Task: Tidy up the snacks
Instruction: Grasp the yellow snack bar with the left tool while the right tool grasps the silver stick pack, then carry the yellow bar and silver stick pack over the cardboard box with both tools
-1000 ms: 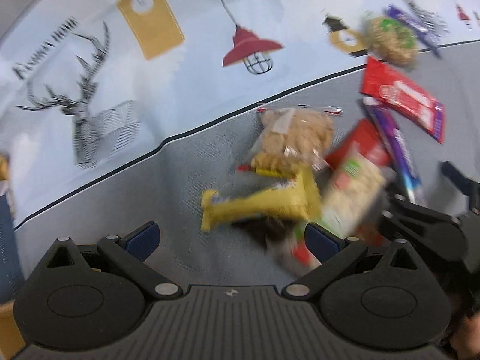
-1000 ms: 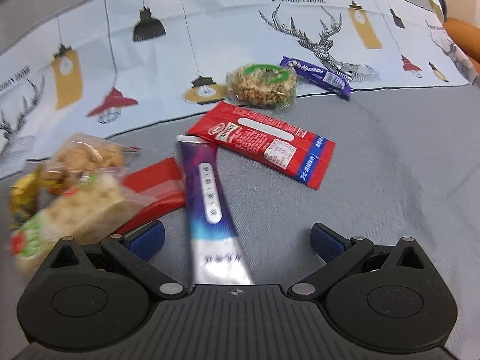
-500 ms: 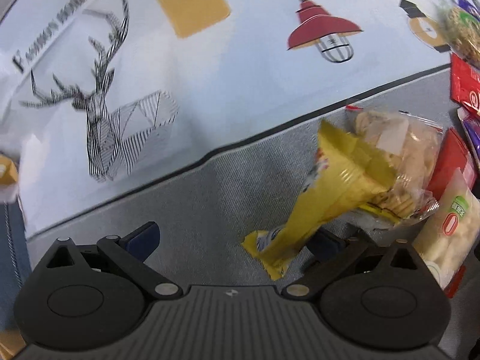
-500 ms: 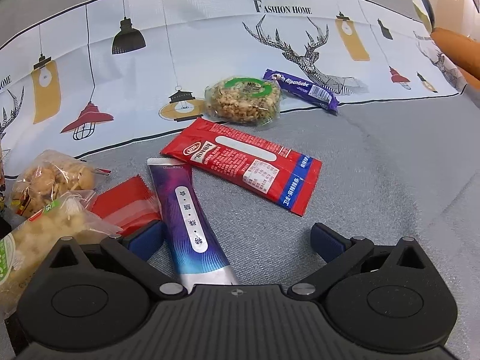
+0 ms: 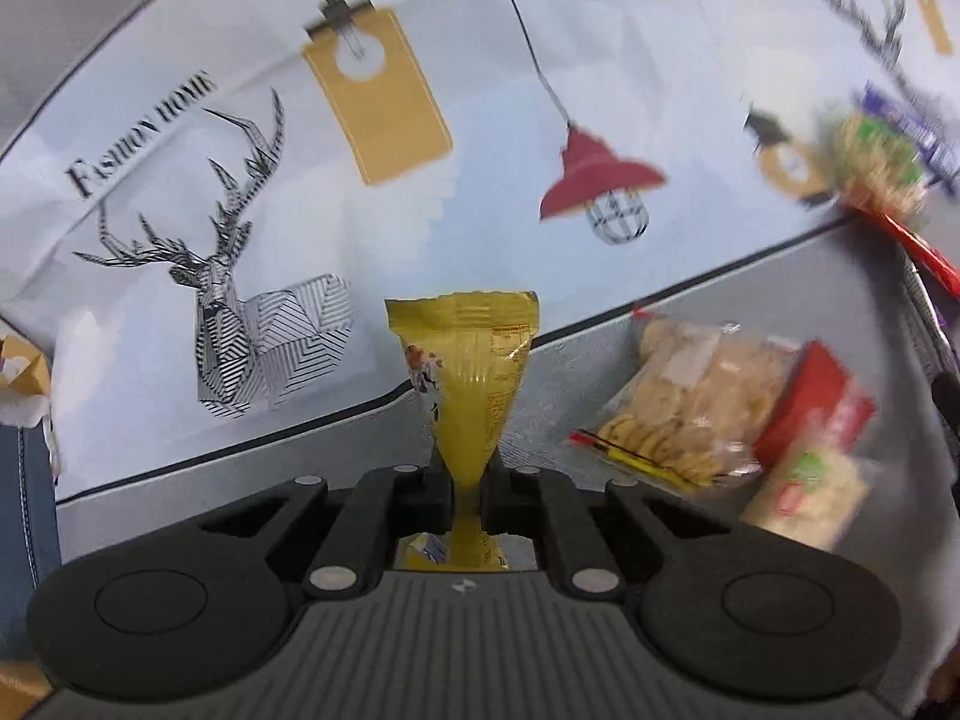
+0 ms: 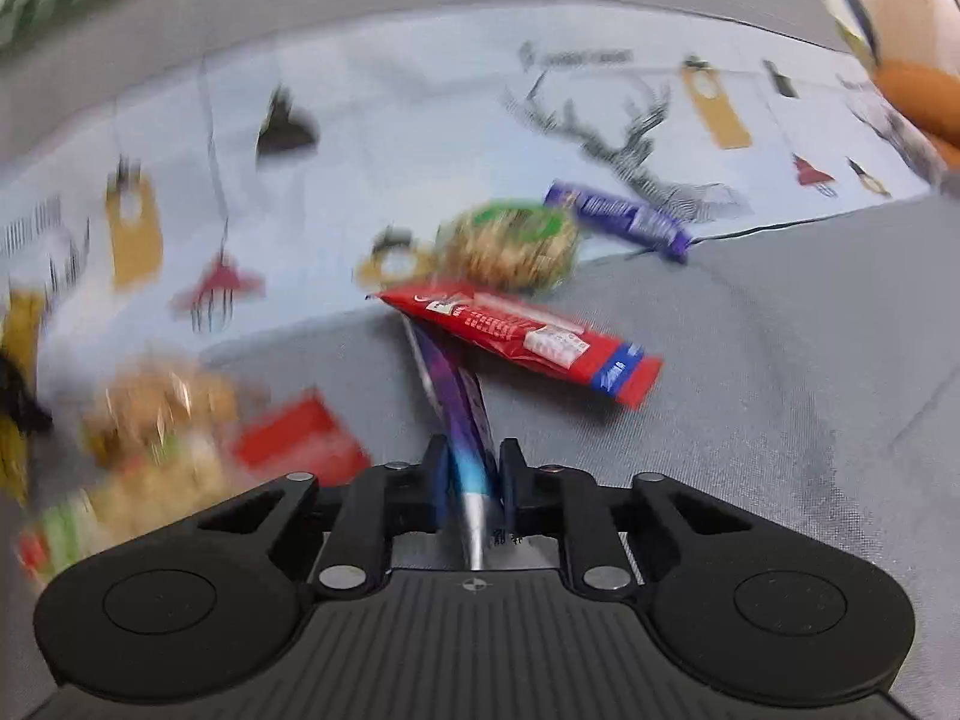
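My left gripper point(image 5: 467, 495) is shut on a yellow snack packet point(image 5: 474, 372), pinched at its narrow middle, and the packet stands upright above the cloth. My right gripper point(image 6: 474, 480) is shut on a long purple snack stick point(image 6: 456, 402), whose far end points toward a red flat packet point(image 6: 522, 336). To the right in the left wrist view lie a clear bag of biscuits point(image 5: 690, 402), a red packet point(image 5: 816, 402) and a rice-cracker bag point(image 5: 804, 492). The right wrist view is blurred.
A grey cloth surface point(image 6: 780, 390) borders a pale printed cloth point(image 5: 210, 192) with deer and lamps. A round nut snack point(image 6: 510, 246) and a purple bar point(image 6: 618, 219) lie on the border. A blue object point(image 5: 24, 498) stands at the left edge.
Both grippers have shut: the left on the yellow packet, now lifted upright off the pile, the right on the purple stick, whose near end has risen.
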### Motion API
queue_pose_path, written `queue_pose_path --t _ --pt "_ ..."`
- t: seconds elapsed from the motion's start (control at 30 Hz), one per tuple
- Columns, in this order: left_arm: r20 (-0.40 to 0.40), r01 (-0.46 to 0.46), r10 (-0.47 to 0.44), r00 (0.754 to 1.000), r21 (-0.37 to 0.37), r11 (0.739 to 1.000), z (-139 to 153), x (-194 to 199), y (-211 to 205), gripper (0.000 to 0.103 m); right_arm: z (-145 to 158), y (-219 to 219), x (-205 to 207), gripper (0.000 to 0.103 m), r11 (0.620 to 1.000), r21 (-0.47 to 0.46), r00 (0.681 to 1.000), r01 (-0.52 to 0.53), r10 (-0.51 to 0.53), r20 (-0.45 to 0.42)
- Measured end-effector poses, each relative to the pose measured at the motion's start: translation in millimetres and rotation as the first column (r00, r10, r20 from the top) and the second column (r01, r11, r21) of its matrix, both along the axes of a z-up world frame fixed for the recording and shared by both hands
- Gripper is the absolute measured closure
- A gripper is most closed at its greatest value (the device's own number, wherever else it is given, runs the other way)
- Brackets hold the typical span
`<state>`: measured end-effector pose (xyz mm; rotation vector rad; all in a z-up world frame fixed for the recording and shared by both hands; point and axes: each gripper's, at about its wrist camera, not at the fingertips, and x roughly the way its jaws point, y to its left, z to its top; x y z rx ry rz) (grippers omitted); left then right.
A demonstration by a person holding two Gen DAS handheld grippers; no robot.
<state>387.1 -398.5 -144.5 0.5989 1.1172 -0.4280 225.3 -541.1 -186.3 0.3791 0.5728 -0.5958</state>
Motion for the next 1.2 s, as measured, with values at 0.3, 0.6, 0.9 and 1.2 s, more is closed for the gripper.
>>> queue_pose_path --t 0.3,0.6,0.9,1.2 --pt "0.007 -0.05 0.052 0.999 -0.182 0.982 101.9 -81.4 56.6 0.094 9.5 -10.0 -26.2 0.096 0.996 0.021 0.99 0.092 -0.094 0.107" --pt "0.04 -0.097 0.108 0.993 -0.208 0.973 139.3 -145.1 121.1 0.094 -8.8 2.5 -30.9 0.091 0.995 0.071 0.997 0.067 -0.064 -0.043" --pt "0.063 -0.175 0.192 0.979 -0.204 0.963 163.5 -165.4 176.7 0.094 -10.8 7.9 -18.4 0.008 0.988 0.156 0.999 0.018 -0.026 0.046" --pt "0.047 -0.212 0.226 0.973 -0.21 0.954 163.2 -155.7 176.5 0.094 -17.5 21.5 8.1 0.089 0.996 -0.086 0.997 -0.005 -0.002 -0.078"
